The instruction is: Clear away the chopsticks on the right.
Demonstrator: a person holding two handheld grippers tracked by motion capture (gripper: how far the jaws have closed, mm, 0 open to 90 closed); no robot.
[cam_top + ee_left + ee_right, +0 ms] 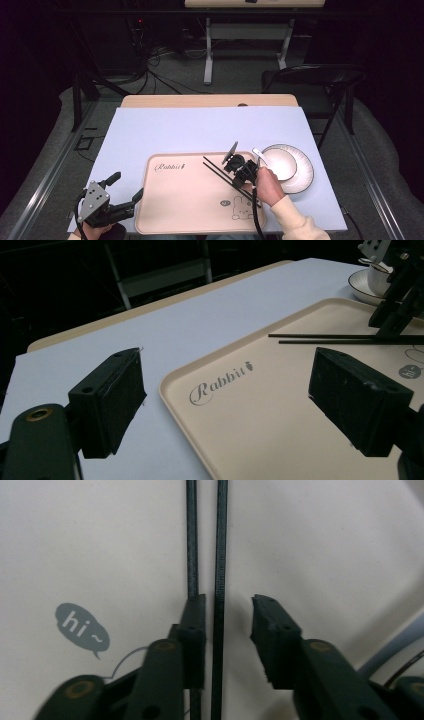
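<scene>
Chopsticks point(227, 175) on tray point(175, 200), right tool point(227, 625) parted astride 1, near right rim

The tray point(190, 200) looks like smooth matt beige plastic with grey print. The 2 chopsticks point(220, 540) on it are black with a finely ribbed surface. A pale matt sheet covers the worktop point(200, 130), with light wood along its far edge. The plate point(300, 172) and cup point(380, 277) look like glossy white ceramic. The left tool point(225, 405) carries matt black pads.
</scene>
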